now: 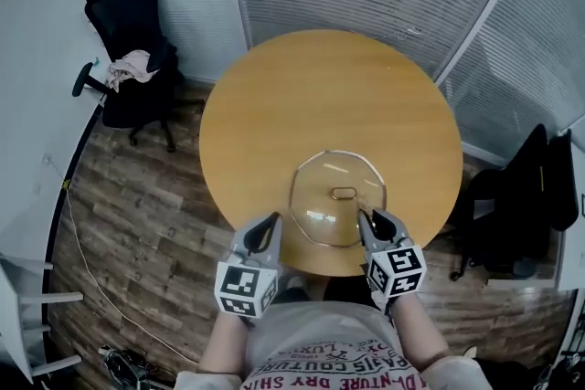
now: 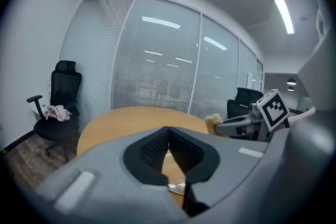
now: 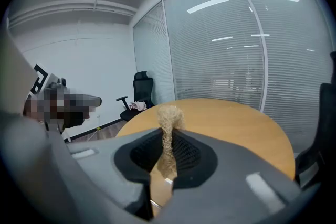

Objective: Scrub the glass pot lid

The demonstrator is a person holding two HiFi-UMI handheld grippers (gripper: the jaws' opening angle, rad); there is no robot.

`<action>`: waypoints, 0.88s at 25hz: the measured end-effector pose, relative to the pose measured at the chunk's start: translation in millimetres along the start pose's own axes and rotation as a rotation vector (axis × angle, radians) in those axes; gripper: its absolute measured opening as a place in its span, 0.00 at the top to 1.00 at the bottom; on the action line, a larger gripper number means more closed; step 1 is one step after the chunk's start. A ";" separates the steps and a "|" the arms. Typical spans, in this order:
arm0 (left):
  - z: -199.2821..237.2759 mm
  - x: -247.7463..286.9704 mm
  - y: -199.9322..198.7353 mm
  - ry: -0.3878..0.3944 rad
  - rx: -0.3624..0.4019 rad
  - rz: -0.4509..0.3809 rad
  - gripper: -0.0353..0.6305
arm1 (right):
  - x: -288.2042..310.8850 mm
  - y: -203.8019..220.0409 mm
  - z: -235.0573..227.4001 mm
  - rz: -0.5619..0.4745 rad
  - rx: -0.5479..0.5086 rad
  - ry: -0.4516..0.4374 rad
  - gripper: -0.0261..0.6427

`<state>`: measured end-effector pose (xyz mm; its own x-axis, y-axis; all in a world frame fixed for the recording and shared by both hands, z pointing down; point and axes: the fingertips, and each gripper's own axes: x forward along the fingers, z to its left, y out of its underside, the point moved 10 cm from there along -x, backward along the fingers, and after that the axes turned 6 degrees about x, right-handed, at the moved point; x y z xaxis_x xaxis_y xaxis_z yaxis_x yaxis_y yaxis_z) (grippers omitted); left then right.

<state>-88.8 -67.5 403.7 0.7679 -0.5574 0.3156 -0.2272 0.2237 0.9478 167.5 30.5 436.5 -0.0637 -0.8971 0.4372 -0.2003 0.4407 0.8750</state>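
Glass pot lid (image 1: 337, 198): lies dome up on the table, just ahead of both grippers and between their tips, so each can reach it without stretching.
Right gripper (image 3: 168, 149): clamped on a tan fibrous scrubber (image 3: 169, 118). The tuft stands out past the jaw tips, probably so that the fibres meet the glass and the jaws do not.
Right gripper's place: at the near right rim of the lid; whether the scrubber touches the glass I cannot tell.
Left gripper (image 2: 168, 147): jaws pressed together with nothing between them, just beside the lid's near left rim. It looks set to brace the lid, since a smooth lid would likely slide under rubbing.
Lid handle (image 1: 345, 193): a small metal loop on the crown, pointing up, untouched by either gripper.
Round wooden table (image 1: 320, 96): bare beyond the lid, which sits near the edge closest to the person.
Further out: a black office chair (image 1: 128, 59) stands well beyond the left gripper, by the blinds.
Stage: scrubbing seems about to begin.
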 end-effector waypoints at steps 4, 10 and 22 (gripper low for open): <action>9.8 17.0 1.3 -0.083 -0.017 -0.021 0.94 | 37.9 -8.2 -17.1 0.079 0.003 -0.050 0.89; 0.1 59.0 -0.8 -0.130 -0.037 -0.005 0.94 | 99.2 -16.0 -64.6 0.247 -0.054 -0.102 0.89; 13.2 96.3 3.2 -0.205 -0.109 0.004 0.94 | 205.9 -5.3 -101.6 0.611 -0.187 -0.224 0.89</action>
<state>-23.5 -130.9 437.8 0.6271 -0.7044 0.3325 -0.1557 0.3049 0.9396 254.8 -153.3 543.0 -0.3167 -0.4610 0.8290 0.1076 0.8509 0.5143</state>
